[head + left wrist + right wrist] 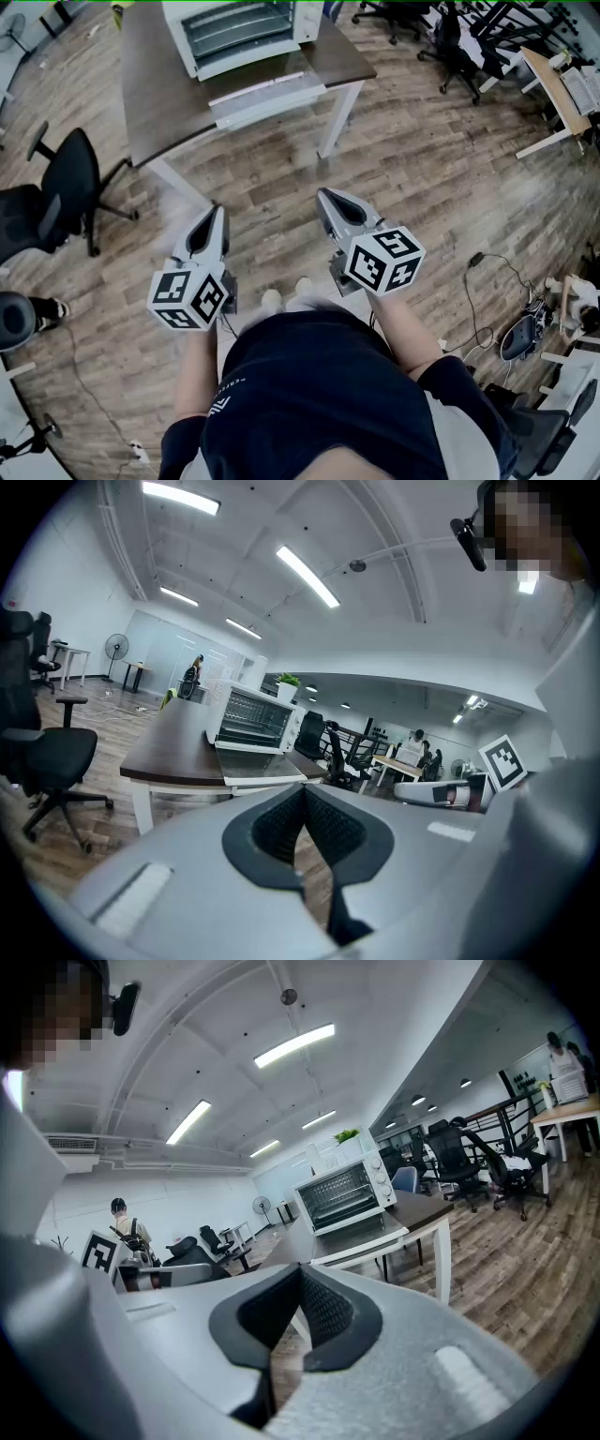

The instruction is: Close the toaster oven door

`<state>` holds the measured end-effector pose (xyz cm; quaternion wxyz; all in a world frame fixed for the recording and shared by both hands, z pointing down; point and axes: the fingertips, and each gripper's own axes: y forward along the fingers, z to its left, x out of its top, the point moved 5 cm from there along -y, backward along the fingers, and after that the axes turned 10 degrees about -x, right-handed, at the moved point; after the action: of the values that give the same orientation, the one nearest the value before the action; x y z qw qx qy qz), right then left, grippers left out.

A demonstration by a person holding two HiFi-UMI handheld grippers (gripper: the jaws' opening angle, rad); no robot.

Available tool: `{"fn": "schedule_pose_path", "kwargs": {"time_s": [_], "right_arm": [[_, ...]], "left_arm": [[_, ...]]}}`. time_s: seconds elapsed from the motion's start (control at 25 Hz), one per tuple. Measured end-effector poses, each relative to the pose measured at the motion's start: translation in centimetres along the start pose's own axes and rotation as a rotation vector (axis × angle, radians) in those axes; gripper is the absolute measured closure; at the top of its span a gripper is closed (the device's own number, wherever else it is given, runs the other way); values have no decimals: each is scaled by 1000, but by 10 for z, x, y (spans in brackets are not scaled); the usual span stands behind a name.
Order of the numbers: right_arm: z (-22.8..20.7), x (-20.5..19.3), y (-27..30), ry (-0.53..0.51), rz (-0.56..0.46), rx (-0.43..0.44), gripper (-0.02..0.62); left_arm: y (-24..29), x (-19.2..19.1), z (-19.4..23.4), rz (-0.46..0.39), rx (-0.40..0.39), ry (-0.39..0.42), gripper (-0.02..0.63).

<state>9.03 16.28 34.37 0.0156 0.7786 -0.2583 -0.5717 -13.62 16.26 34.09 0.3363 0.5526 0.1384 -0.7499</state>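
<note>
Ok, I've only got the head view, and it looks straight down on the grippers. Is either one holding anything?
Observer: No. The left gripper view shows the left gripper shut, with nothing between its jaws.
Operator: And the right one?
Observer: The right gripper is shut and empty too, going by its own view.
Operator: My view crops the top of the toaster oven. Anything up there?
Observer: A small green plant shows above it in the right gripper view. I can't tell whether it stands on the oven or behind it.
</note>
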Motion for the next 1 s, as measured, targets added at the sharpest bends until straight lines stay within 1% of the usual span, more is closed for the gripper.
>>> {"fn": "schedule_pose_path", "kwargs": {"time_s": [0.16, 0.4, 0.6, 0.72, 0.8, 0.88, 1.0], "right_arm": [[-2, 1, 5, 7, 9, 7, 594], [-4, 1, 9, 66, 12, 51, 592], [-6, -4, 19, 70, 36, 72, 592], [-8, -6, 26, 75, 54, 79, 592], [-12, -7, 29, 84, 67, 78, 592], [-17, -9, 32, 91, 79, 77, 592], [-24, -11, 35, 94, 92, 99, 592]], "left_arm": [[4, 2, 0, -6, 1, 0, 591], [10, -2, -2, -11, -8, 5, 591], [15, -6, 5, -25, 25, -29, 591], [18, -7, 7, -24, 51, -13, 591], [22, -7, 6, -18, 53, 0, 591], [27, -10, 3, -14, 45, -6, 591], [35, -16, -3, -2, 45, -10, 591]]}}
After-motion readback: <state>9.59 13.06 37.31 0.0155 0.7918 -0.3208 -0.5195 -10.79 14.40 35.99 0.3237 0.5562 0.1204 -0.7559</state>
